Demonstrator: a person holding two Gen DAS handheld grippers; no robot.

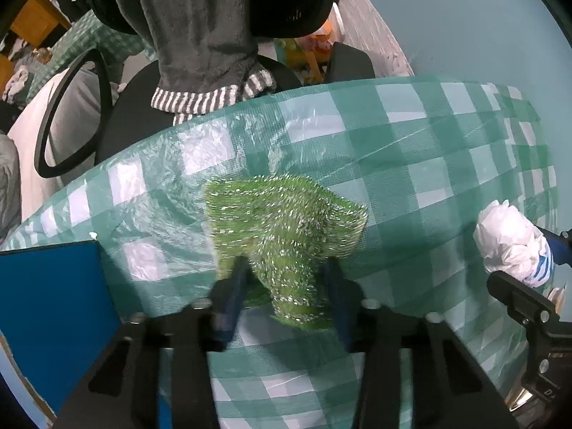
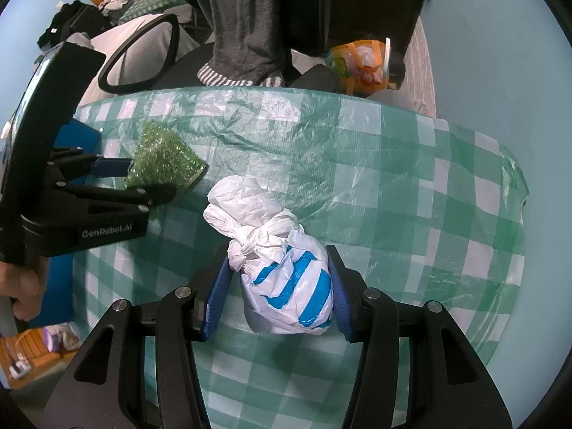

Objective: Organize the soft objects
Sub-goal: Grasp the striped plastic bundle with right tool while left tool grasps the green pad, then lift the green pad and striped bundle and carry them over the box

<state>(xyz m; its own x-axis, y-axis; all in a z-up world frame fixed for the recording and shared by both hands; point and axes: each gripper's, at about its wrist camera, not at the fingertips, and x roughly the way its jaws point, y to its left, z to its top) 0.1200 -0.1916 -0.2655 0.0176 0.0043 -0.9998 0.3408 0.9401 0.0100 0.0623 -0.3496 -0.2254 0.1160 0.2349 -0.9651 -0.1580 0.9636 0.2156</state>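
Observation:
A green glittery scrubber (image 1: 286, 221) lies bunched on the green-and-white checked tablecloth (image 1: 429, 143). My left gripper (image 1: 286, 279) points down and is shut on it, with the near part squeezed between the blue pads. In the right wrist view the scrubber (image 2: 161, 157) sticks out from the left gripper (image 2: 150, 178). My right gripper (image 2: 280, 286) is shut on a knotted white plastic bag with blue stripes (image 2: 286, 279); the knot and loose top stick out beyond the fingers. The same bag (image 1: 507, 243) shows at the right edge of the left wrist view.
A blue box (image 1: 53, 304) stands at the table's left edge beside the left gripper. Behind the table is a black office chair with a grey striped towel (image 1: 200, 35) over it. An orange bag (image 2: 361, 64) lies beyond the far edge. A person's hand (image 2: 25, 286) holds the left gripper.

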